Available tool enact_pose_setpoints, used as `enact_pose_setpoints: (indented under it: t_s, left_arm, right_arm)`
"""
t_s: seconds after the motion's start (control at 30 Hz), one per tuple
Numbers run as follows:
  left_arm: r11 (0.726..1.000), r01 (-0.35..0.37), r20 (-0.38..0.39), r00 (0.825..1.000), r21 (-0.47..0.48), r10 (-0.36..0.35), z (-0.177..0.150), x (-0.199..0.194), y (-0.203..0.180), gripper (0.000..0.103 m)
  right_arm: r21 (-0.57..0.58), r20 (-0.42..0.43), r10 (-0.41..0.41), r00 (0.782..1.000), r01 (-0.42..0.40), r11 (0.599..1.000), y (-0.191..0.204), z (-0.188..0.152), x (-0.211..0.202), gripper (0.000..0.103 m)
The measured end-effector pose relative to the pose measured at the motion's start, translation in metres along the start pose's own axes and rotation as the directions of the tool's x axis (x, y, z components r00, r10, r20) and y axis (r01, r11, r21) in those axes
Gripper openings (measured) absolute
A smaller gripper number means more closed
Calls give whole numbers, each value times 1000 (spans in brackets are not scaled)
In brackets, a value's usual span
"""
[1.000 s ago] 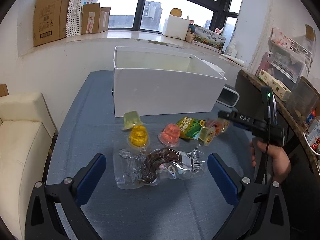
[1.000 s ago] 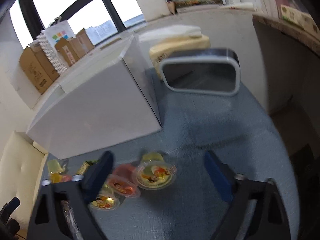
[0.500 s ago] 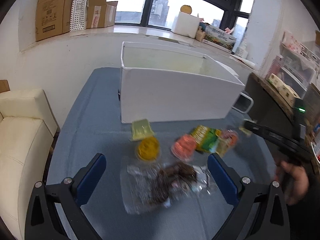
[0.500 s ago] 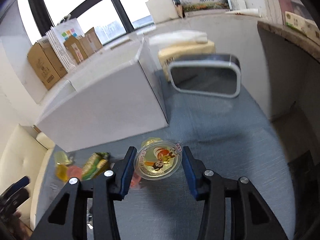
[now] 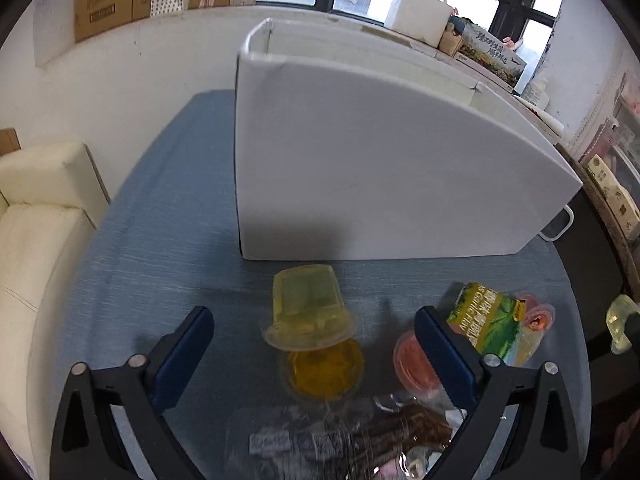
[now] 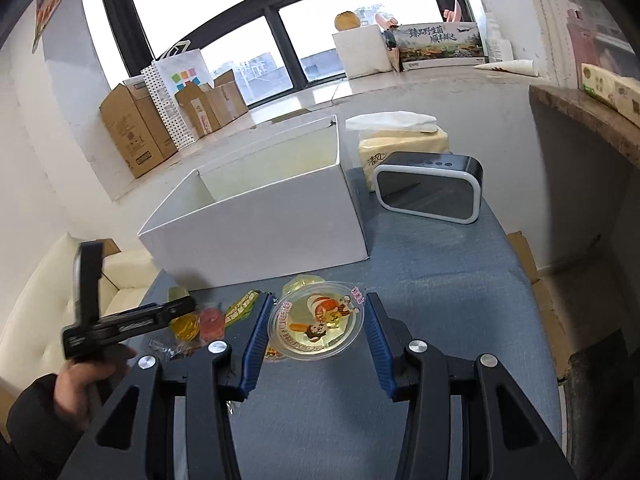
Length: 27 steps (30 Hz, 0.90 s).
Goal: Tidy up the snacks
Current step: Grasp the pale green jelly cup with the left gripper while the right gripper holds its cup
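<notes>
Blue-padded right gripper [image 6: 316, 334] is clamped on a clear round jelly cup with a cartoon foil lid [image 6: 316, 326], pads touching its rim on both sides, lid facing the camera. Cup sits between the fingers, near the front wall of the open white cardboard box [image 6: 256, 220]; can't tell from this view whether it's lifted off the blue fabric tabletop [image 6: 440, 280].

Left gripper [image 5: 316, 354] has its blue pads spread wide, holding nothing. Between them on the cloth: a pale yellow-green jelly cup turned upside down [image 5: 306, 308], touching an orange-yellow jelly cup [image 5: 324, 368] just nearer the camera. A pink jelly cup [image 5: 412, 364] is partly behind the right-hand pad, and a green snack sachet [image 5: 488, 320] lies just beside it, overlapping another small cup. A crinkled clear plastic packet with dark brown contents [image 5: 380, 436] lies at the bottom of the left wrist view, blurred.

Behind the box in the right wrist view: a black-and-white rounded speaker [image 6: 428, 190] and a yellow tissue pack [image 6: 400, 146], touching or nearly so.
</notes>
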<state>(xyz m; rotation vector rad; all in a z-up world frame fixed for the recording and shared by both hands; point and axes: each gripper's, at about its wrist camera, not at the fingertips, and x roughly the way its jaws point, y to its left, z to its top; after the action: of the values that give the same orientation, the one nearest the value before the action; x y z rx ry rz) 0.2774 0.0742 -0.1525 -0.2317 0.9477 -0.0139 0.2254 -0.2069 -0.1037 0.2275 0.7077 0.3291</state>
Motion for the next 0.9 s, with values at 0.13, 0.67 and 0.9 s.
enact_pose_setpoints:
  t_s: [0.13, 0.67, 0.9]
  left_arm:
    - [999, -4, -1, 1000, 37, 4, -2, 0, -2, 49]
    - [973, 143, 184, 967, 180, -176, -35, -123, -34, 49]
    - [961, 178, 226, 948, 214, -226, -33, -156, -46, 49]
  right_arm:
    - [-3, -2, 14, 1000, -14, 1000, 1, -1, 0, 50]
    - [-48, 18, 63, 998, -62, 997, 29, -3, -8, 50]
    - [-104, 46, 88, 995, -82, 991, 50, 10, -17, 50]
